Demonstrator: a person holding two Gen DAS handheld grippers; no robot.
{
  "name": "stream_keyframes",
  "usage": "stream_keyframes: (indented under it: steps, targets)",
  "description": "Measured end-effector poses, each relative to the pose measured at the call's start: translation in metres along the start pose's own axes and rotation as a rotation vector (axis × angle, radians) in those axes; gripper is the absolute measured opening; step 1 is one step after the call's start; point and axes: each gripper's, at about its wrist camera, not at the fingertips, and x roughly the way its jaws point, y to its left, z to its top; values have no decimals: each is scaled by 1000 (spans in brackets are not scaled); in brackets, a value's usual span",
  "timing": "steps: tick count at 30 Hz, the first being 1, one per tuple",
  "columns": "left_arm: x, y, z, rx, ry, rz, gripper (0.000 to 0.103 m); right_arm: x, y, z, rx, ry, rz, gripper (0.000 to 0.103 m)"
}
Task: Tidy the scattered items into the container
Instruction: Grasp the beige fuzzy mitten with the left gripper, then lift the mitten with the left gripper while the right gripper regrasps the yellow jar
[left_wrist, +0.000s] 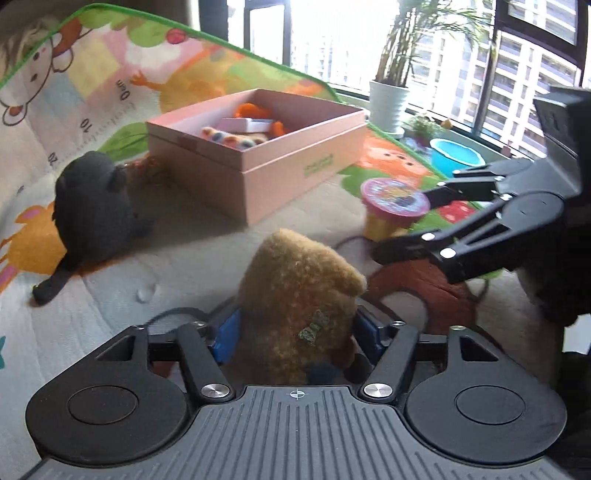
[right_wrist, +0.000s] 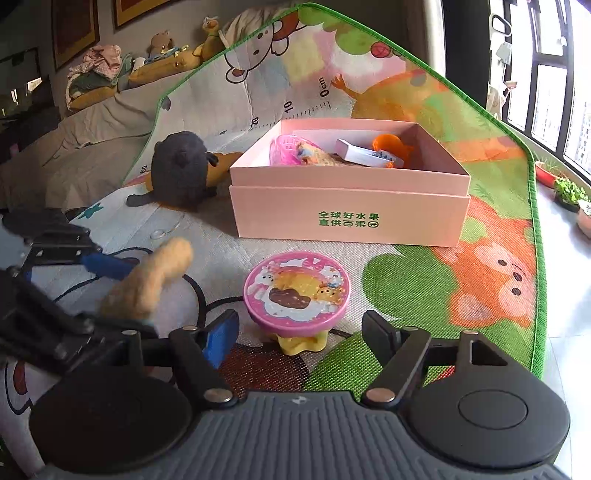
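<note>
Through the left wrist camera, our left gripper (left_wrist: 295, 332) clamps the tan plush toy (left_wrist: 301, 295), carry underway toward the pink box (left_wrist: 258, 177) mid-mat. Through the right wrist camera, our right gripper (right_wrist: 299, 332) gapes around the pink-topped toy table (right_wrist: 296, 291), near the play mat's (right_wrist: 406, 280) front edge; closing comes next.

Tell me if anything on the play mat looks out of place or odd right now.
Nothing looks damaged or spilled. Two items are outside the pink box: the dark plush toy lying against its left side, and the pink-topped toy table in front. The left gripper holds a tan plush.
</note>
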Motion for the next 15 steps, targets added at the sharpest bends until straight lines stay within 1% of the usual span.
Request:
stream_keyframes:
  steps: [1, 2, 4, 6, 8, 10, 12, 14, 15]
  targets:
    - [-3, -4, -2, 2, -11, 6, 90, -3, -3, 2, 10, -5, -2, 76]
    - [-5, -8, -4, -1, -22, 22, 93, -6, -6, 4, 22, -15, -8, 76]
    - [-5, -10, -8, -20, -22, 37, 94, -11, -12, 6, 47, -27, -14, 77]
    - [-4, -11, -11, -52, -10, 12, 94, -12, -13, 5, 55, -26, -9, 77]
    - [-3, -14, -12, -56, -1, -19, 95, -11, -8, 5, 13, -33, -25, 77]
    - [-2, -18, -10, -39, 2, -22, 95, -13, -5, 12, -33, -67, -68, 77]
    - [-3, -21, -10, -38, -3, -23, 96, -16, -15, 27, -9, -113, -91, 84]
    - [-5, -21, -9, -54, -15, -25, 97, -14, -35, 43, 62, -163, -116, 98]
    - [-5, -20, -8, -62, -19, -22, 97, -10, -46, 49, 100, -179, -144, 100]
